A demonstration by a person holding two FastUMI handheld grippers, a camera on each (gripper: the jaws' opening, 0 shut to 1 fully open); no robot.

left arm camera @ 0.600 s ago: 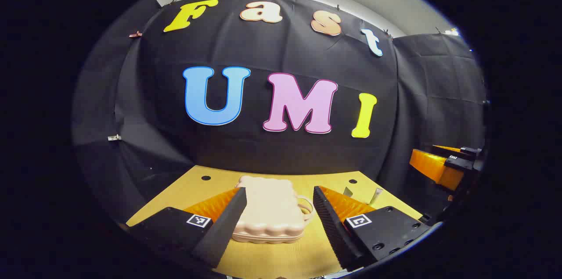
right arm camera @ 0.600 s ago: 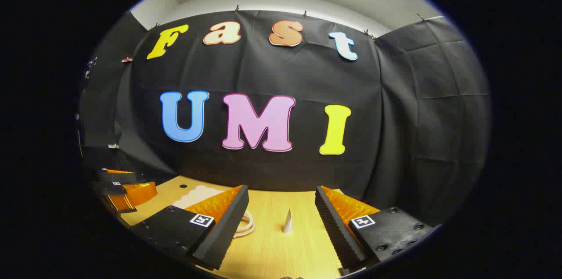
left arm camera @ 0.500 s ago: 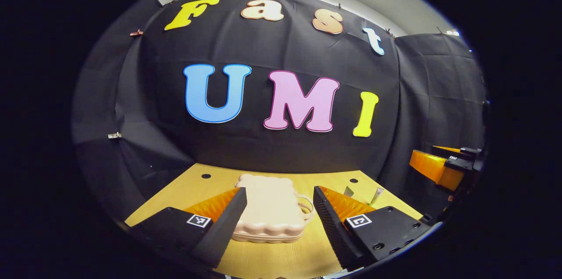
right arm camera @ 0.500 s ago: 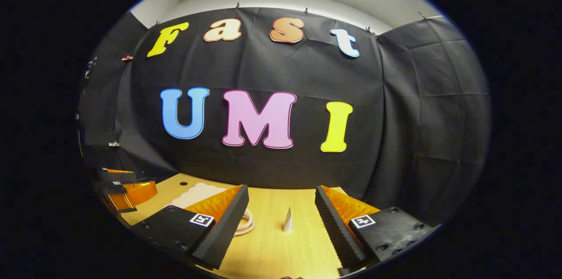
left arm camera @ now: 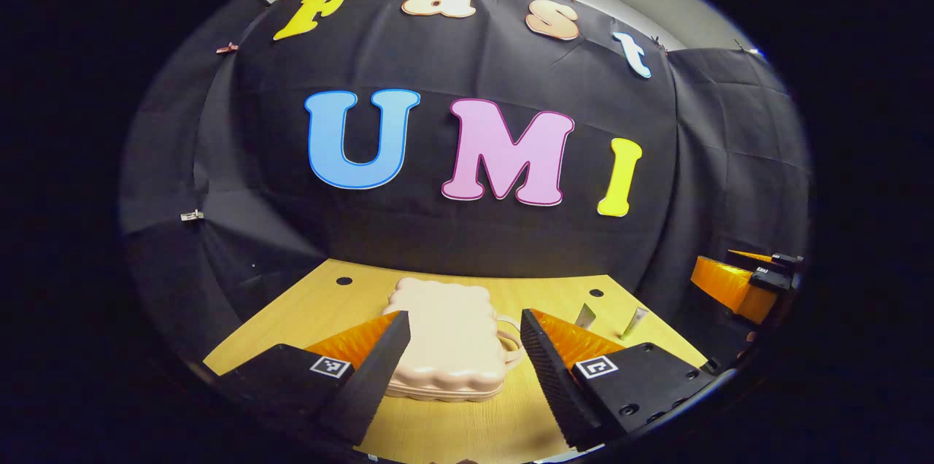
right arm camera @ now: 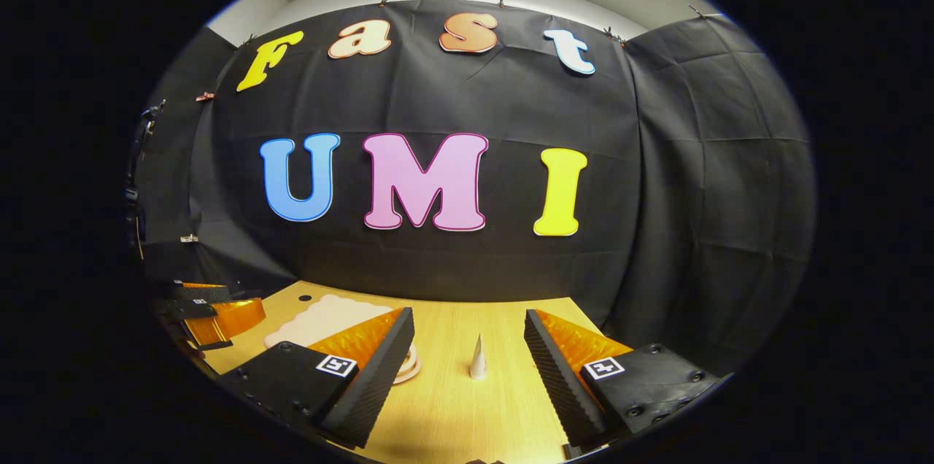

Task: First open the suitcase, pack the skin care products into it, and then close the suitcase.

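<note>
A small pale pink suitcase with a scalloped edge lies flat and closed on the wooden table, its handle to the right. My left gripper is open, its fingers on either side of the suitcase's near end without touching it. Two small skin care tubes stand to the right of it. In the right gripper view, my right gripper is open above the table, with a white tube standing between and beyond its fingers. The suitcase shows at the left there.
The other gripper hangs at the far right of the left gripper view, and the left one at the far left of the right gripper view. Two dark holes mark the table's back corners. Black cloth closes in the table's back and sides.
Both views have tipped down slightly, so the wall has slid up and more table shows. The suitcase and tubes have not moved; both grippers stay open.
</note>
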